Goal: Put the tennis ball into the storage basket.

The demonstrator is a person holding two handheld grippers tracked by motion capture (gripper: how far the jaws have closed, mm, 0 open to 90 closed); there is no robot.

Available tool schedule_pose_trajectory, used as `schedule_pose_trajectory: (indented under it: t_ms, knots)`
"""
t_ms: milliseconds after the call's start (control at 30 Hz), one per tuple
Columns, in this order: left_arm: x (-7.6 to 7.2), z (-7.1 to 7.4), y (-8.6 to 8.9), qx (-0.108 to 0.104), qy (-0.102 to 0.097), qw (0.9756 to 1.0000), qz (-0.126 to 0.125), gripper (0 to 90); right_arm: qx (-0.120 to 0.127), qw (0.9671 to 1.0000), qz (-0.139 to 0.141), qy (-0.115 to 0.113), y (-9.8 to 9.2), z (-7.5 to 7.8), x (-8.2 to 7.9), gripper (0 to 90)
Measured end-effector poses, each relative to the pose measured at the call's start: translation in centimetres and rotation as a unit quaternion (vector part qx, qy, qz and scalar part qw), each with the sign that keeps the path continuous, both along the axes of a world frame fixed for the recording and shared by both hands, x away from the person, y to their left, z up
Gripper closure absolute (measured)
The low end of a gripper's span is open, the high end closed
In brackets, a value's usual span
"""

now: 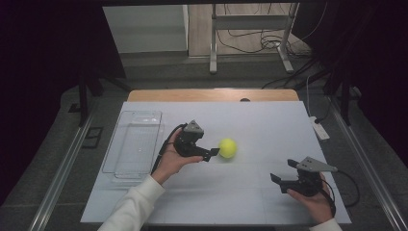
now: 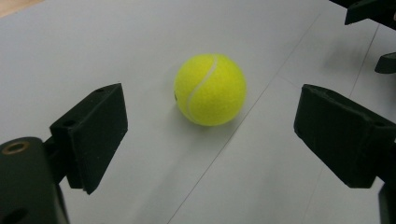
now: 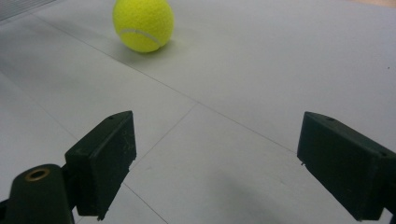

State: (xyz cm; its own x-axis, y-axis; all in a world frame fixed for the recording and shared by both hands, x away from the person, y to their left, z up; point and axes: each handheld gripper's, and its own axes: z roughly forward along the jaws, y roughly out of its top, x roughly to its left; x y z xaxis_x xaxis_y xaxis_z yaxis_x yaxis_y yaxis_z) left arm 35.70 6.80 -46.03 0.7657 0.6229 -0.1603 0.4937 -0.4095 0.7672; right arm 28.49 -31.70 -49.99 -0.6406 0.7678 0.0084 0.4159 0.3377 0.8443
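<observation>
On the left of the tabletop lies a clear tray with nothing in it. Next comes the left gripper, and its jaws stand wide apart with nothing between them. The yellow ball sits on the white sheet just in front of those jaws, not yet picked up. So the job looks like it is only starting: the gripper has to go around the ball and squeeze it, and maybe the ball goes to the tray after that. Far to the right, the right gripper waits well apart from the ball, jaws apart too and holding nothing. The high view shows the tray and both hands. The left gripper view shows the ball's white seam up close, between and beyond its jaws. The right gripper view shows the ball farther off.
</observation>
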Motion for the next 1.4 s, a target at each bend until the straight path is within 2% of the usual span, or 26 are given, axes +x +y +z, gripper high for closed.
schedule_pose_trajectory:
  t_ms: [1233, 1400]
  knots:
    - [1.8, -0.5, -3.0, 0.007, 0.007, 0.9996, -0.025, 11.0, 0.000, 1.0000, 0.001, -0.001, 0.0, 0.0, 0.0, 12.2]
    - [2.2, -0.9, -3.4, 0.011, 0.013, 0.9995, -0.025, 10.3, -0.002, 1.0000, 0.001, 0.000, 0.0, 0.0, 0.0, 12.2]
